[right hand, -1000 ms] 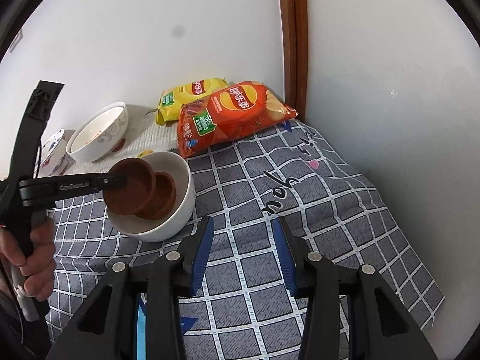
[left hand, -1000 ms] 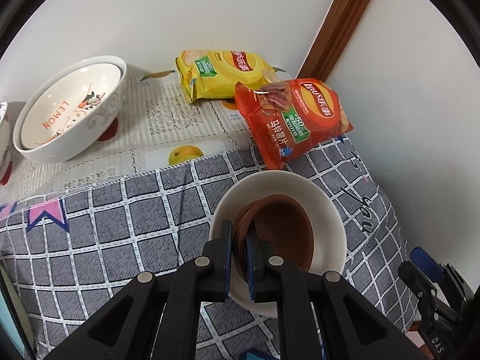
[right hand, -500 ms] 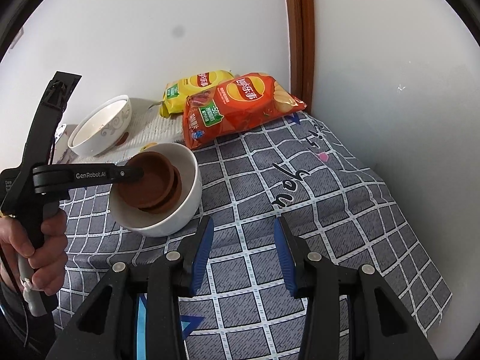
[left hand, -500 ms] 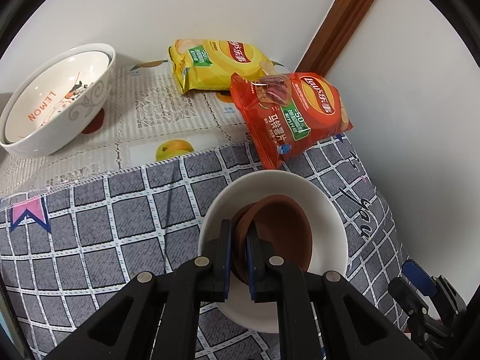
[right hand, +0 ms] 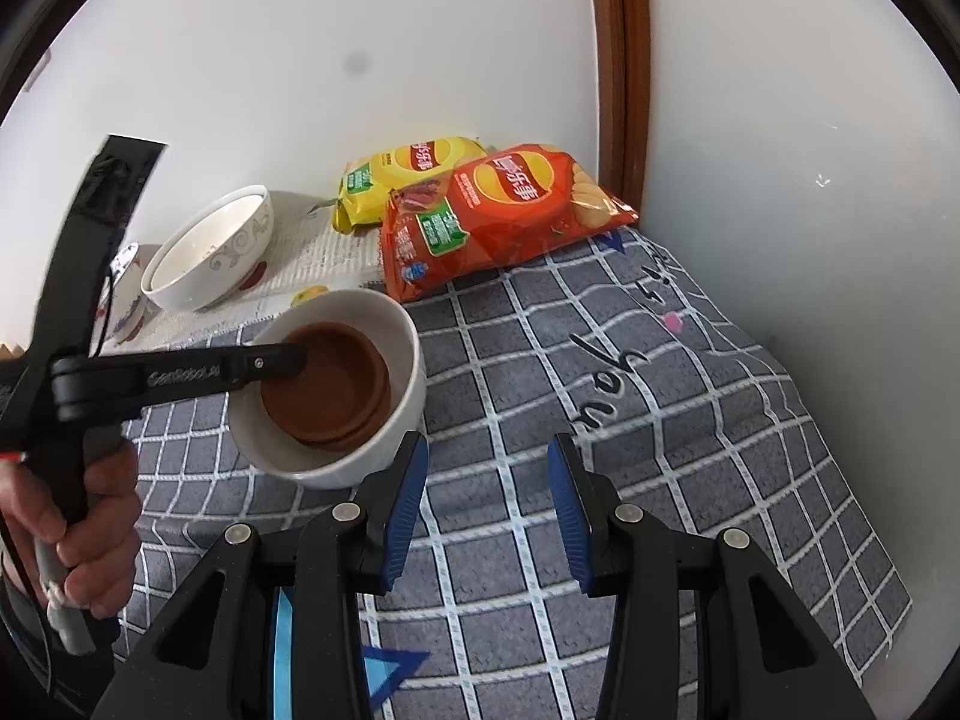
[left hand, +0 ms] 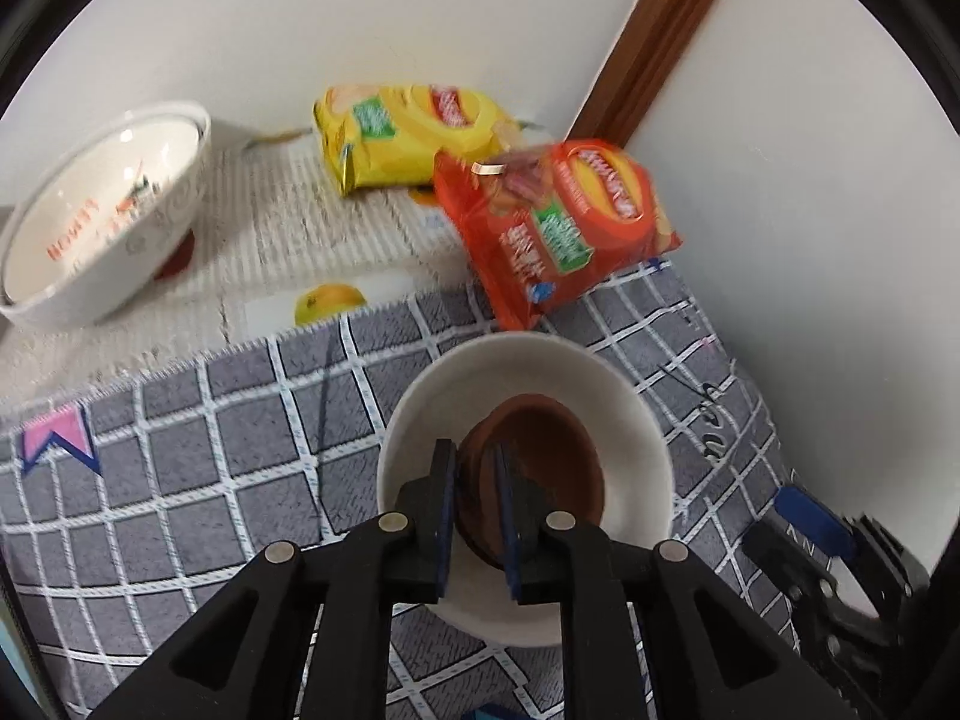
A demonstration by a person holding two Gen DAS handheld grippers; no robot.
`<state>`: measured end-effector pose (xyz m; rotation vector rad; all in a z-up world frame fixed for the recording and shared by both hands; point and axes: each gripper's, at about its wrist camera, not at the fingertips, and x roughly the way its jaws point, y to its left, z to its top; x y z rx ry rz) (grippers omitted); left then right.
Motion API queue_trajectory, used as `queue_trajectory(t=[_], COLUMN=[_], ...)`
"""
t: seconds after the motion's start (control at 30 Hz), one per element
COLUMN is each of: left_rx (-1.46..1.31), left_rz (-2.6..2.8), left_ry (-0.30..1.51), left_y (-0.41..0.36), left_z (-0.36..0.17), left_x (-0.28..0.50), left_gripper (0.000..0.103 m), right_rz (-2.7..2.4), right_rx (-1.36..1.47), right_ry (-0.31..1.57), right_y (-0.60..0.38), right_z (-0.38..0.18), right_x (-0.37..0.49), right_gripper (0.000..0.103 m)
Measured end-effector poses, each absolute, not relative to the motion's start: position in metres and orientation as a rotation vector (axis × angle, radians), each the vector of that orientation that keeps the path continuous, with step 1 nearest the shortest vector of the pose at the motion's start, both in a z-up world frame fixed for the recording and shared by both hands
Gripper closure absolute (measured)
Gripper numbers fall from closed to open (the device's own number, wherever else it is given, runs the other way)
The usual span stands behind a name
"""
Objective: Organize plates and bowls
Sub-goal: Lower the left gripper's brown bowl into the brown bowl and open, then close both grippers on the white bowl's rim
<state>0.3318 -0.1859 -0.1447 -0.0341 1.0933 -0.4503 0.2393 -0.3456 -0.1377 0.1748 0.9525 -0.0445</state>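
Note:
A white bowl (left hand: pixel 540 354) (right hand: pixel 414 360) stands on the grey checked cloth and holds two nested brown saucers (left hand: pixel 552 456) (right hand: pixel 336 384). My left gripper (left hand: pixel 474 462) (right hand: pixel 297 357) reaches into the bowl from the left. Its jaws are opening, with the near rim of the top saucer between the pads and a visible gap there. The top saucer lies flat in the lower one. My right gripper (right hand: pixel 486 462) is open and empty over the cloth, just in front of the bowl. Its blue pad (left hand: pixel 810 528) shows at the lower right of the left wrist view.
A larger white "LEMON" bowl (left hand: pixel 90 222) (right hand: pixel 210 252) sits at the back left on a pale fruit-print cloth, with a small patterned dish (right hand: pixel 129 294) beside it. Yellow (left hand: pixel 408 132) and red (left hand: pixel 558 228) chip bags lie in the corner by the walls. A hand (right hand: pixel 78 516) holds the left gripper's handle.
The left gripper lowered the top brown saucer until it lies nested in the lower one. Its pads have parted slightly. The right gripper stayed put.

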Motion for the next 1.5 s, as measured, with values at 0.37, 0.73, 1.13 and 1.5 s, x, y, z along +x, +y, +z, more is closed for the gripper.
queue_trajectory(t=[0.37,0.73,1.13,1.5], left_rx=[0.044,0.061,0.049,0.065], left_rz=[-0.335,-0.319,-0.351,-0.348], left_ry=[1.127,1.21,1.197,1.195], left_y=[-0.167,-0.173,-0.182,-0.18], left_z=[-0.147,-0.181,-0.187,-0.186], left_x=[0.338,0.344,0.343,0.334], left_gripper=[0.069,0.069,0.09,0.09], right_rz=[0.0,-0.029,0.01,0.0], right_rx=[0.176,0.137,0.16,0.191], right_ry=[1.014,1.123,1.137,1.14], right_y=[-0.32,-0.312,-0.311,-0.31], right_z=[-0.156,-0.185,-0.193,-0.189], right_x=[0.295,0.326,0.334,0.318], right_gripper=[0.062,0.085,0.095,0.095])
